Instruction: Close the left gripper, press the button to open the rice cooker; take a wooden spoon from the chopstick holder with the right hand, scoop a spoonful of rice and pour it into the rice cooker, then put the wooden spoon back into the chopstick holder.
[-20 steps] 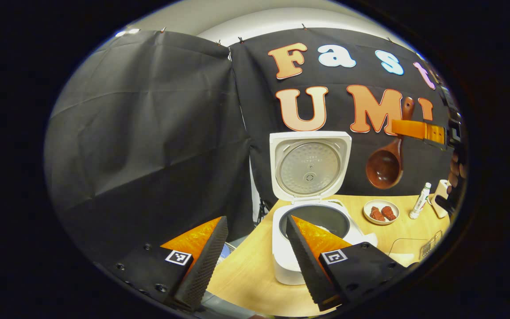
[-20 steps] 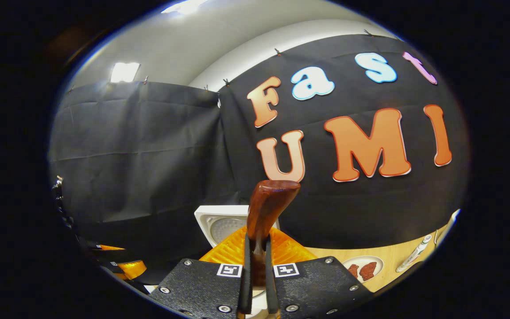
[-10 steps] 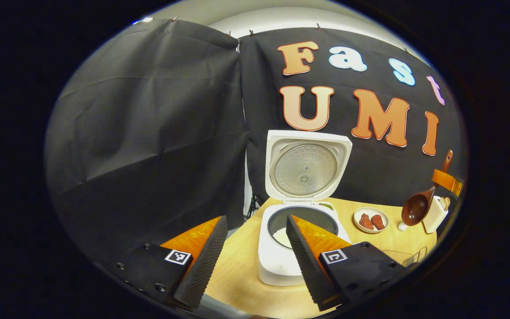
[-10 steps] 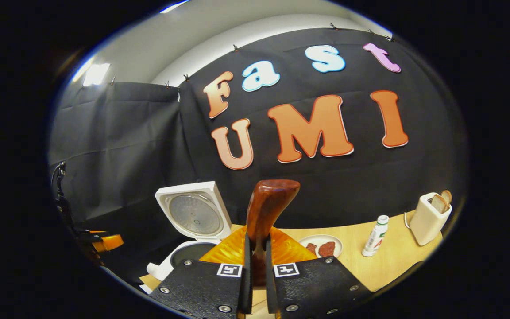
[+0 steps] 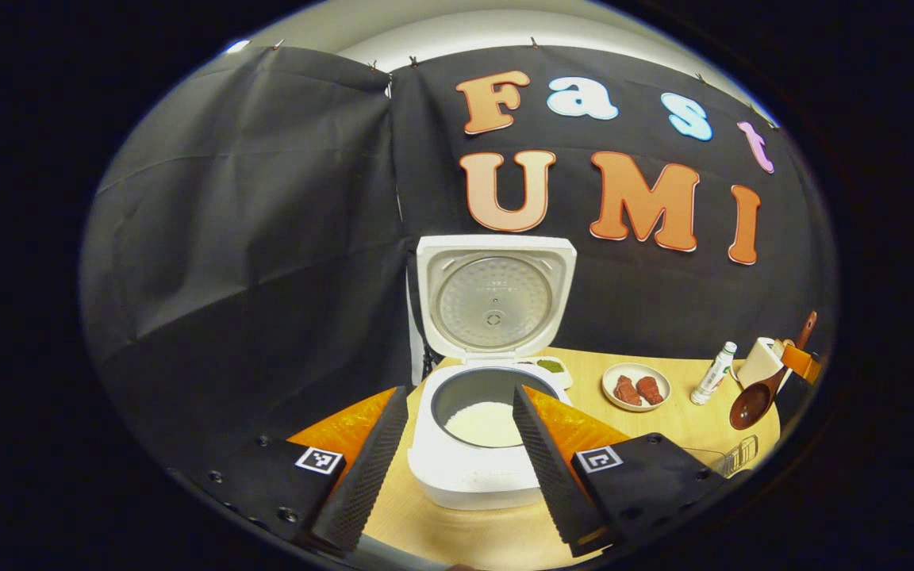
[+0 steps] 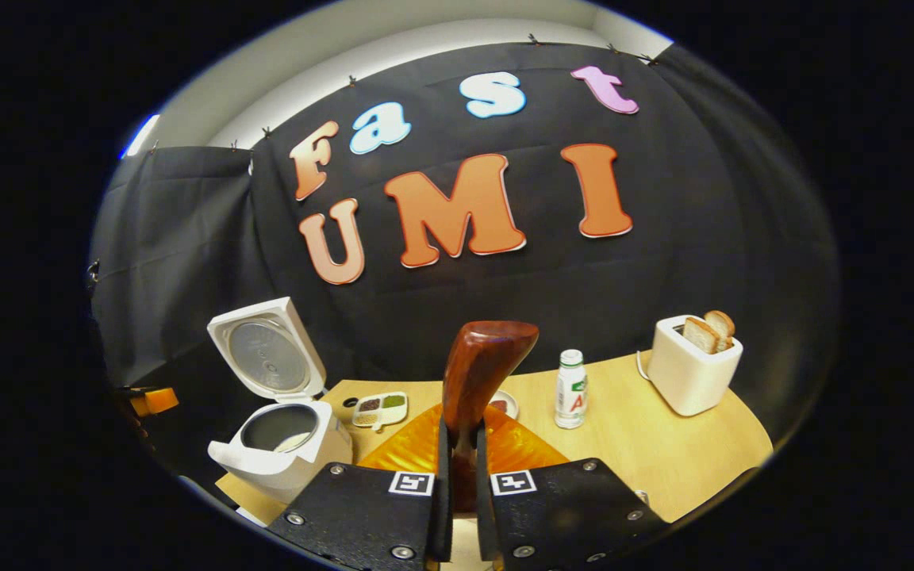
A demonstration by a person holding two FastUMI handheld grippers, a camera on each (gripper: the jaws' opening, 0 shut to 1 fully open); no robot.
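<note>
The white rice cooker (image 5: 473,468) stands open on the wooden table, its lid (image 5: 493,297) upright and white rice (image 5: 487,422) in the pot. My left gripper (image 5: 457,468) is open in front of it, with the pot showing between its fingers. My right gripper (image 6: 457,507) is shut on the handle of the brown wooden spoon (image 6: 481,377). In the left gripper view, the spoon (image 5: 752,403) hangs bowl-down at the table's far right end, held by the right gripper (image 5: 802,361). The cooker (image 6: 282,444) lies to the lower left in the right gripper view.
A plate of red food (image 5: 635,386), a small bottle (image 5: 712,373) and a white toaster (image 6: 691,365) with bread stand along the back. A divided condiment tray (image 6: 380,408) sits beside the cooker. A wire holder (image 5: 731,456) is near the right front edge.
My right gripper has carried the spoon away from the cooker, rightward and down to the table's right end. The left gripper stayed open and now faces the cooker squarely.
</note>
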